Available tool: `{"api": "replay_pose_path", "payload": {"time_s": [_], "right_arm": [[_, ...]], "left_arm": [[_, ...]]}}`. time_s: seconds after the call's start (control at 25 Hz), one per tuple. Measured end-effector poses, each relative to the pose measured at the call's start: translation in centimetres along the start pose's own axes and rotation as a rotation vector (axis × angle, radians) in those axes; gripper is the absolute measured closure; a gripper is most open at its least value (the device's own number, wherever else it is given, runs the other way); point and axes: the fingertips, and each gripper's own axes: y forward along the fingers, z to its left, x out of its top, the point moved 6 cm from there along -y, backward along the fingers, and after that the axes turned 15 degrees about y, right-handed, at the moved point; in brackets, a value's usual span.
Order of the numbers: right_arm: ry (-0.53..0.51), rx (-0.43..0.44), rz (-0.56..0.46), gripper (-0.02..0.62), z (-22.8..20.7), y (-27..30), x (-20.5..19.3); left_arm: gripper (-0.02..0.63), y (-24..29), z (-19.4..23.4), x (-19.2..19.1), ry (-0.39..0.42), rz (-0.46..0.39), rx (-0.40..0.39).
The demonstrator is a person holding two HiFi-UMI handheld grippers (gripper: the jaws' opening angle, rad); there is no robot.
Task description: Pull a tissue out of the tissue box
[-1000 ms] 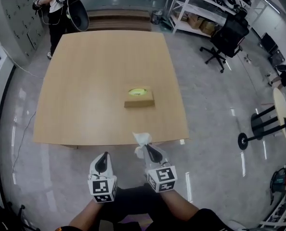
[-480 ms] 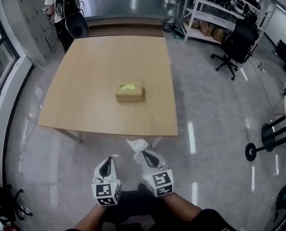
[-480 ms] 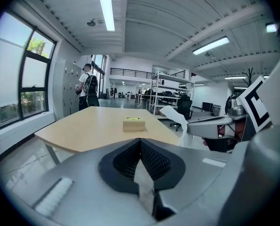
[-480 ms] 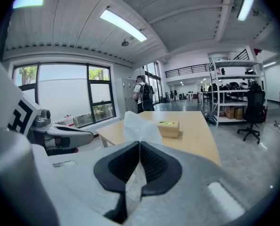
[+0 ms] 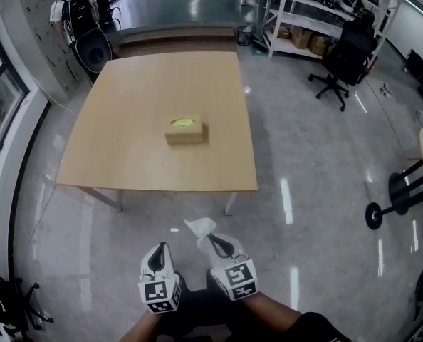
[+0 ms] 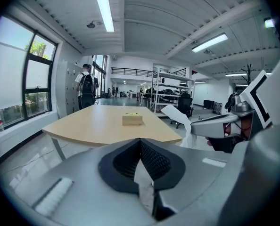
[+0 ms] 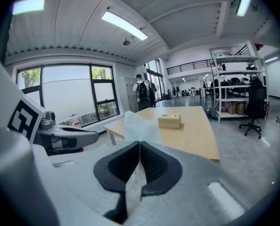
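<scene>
The tan tissue box (image 5: 184,130) with a yellow-green top opening sits near the middle of the wooden table (image 5: 126,155). Both grippers hover over the floor well short of the table's near edge. My right gripper (image 5: 213,238) is shut on a white tissue (image 5: 199,226), which sticks up and forward from its tips. In the right gripper view the tissue (image 7: 139,126) rises from the closed jaws, with the box (image 7: 169,121) far ahead. My left gripper (image 5: 157,249) is beside it, shut and holding nothing. The left gripper view shows the box (image 6: 132,119) and the tissue (image 6: 179,118).
A person with a backpack (image 5: 72,9) stands past the table's far left corner beside a dark chair (image 5: 90,48). Metal shelving (image 5: 307,13) and a black office chair (image 5: 347,55) are at the back right. A round stand base (image 5: 404,198) sits on the glossy floor at right.
Both grippers, the right one still holding the tissue, have drawn back from the table. Its near edge now lies farther ahead, with more floor between.
</scene>
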Motion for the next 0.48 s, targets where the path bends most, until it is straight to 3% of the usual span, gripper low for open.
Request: {"api": "replay_pose_path", "payload": {"time_s": [0.28, 0.48], "right_arm": [[-0.014, -0.041, 0.024, 0.594, -1.0, -3.3, -2.5], [-0.024, -0.062, 0.017, 0.594, -1.0, -5.2, -2.7]], "left_arm": [[0.588, -0.5, -2.8, -1.3, -0.039, -0.003, -0.026], [0.588, -0.8, -3.6, -1.0, -0.018, -0.03, -0.041]]}}
